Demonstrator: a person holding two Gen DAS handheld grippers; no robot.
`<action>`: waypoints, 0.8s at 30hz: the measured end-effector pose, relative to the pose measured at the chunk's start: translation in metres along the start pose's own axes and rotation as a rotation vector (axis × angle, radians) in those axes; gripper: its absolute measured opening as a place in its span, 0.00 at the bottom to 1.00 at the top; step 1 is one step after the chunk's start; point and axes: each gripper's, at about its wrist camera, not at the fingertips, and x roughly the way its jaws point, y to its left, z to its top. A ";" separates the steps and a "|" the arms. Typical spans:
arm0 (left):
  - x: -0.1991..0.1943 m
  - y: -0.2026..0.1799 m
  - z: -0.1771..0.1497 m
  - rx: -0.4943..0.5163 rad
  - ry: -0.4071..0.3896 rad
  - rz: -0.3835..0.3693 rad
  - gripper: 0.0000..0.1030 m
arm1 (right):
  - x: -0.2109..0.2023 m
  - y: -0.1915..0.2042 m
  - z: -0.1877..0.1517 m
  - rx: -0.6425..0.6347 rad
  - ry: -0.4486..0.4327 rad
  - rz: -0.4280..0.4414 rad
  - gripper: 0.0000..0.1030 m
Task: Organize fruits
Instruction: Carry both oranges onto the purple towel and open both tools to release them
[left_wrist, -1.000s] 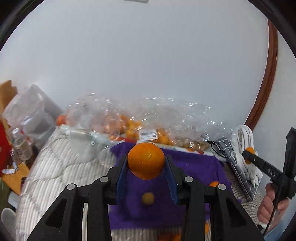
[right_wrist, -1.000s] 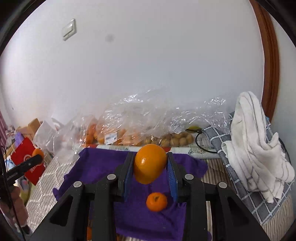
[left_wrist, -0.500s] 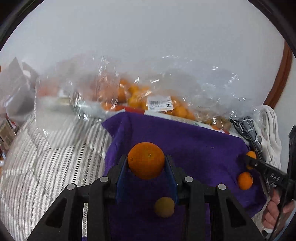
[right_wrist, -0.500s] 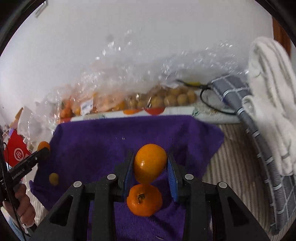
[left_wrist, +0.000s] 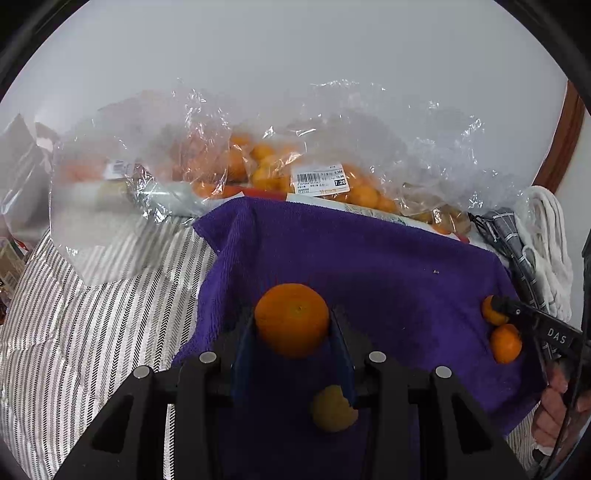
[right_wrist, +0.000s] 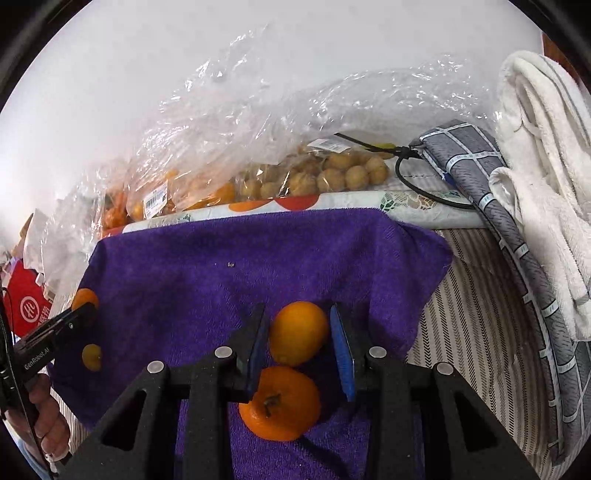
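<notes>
I hold a gripper in each hand over a purple towel (left_wrist: 369, 266) spread on a striped bed cover (left_wrist: 92, 314). My left gripper (left_wrist: 292, 325) is clenched on an orange (left_wrist: 291, 319); both blue pads press its sides, and it hangs near the towel's left edge. A small yellowish fruit (left_wrist: 332, 408) lies on the towel just below it, partly hidden by the right pad.

My right gripper (right_wrist: 299, 332) has its pads spread around a paler orange (right_wrist: 298, 332). I see a gap on the right side and perhaps a sliver on the left, so I judge it released or nearly so, with the fruit set down on the towel. A stemmed mandarin (right_wrist: 279, 403) sits touching or just beside it, nearer me. The pairing suggests I am grouping fruit by kind, one cluster toward the towel's right part, another at its left.

Behind the towel, against the wall, clear bags (right_wrist: 229, 158) hold more oranges and small tan fruit. A grey checked cloth (right_wrist: 491, 192) and white towel (right_wrist: 546, 166) lie beyond the purple towel's right edge.

The middle and back of the purple towel are bare, so there is room to lower the left orange. Its left edge is close; a fruit put down there could roll off onto the stripes.
</notes>
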 end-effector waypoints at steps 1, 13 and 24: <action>0.000 -0.001 0.000 0.003 -0.003 0.003 0.36 | -0.001 0.000 0.000 0.003 0.000 0.004 0.34; -0.048 0.007 0.009 -0.060 -0.159 -0.039 0.46 | -0.069 0.016 0.001 -0.046 -0.177 -0.029 0.54; -0.113 0.020 -0.044 -0.028 -0.135 -0.042 0.46 | -0.113 0.052 -0.066 -0.146 -0.135 -0.073 0.54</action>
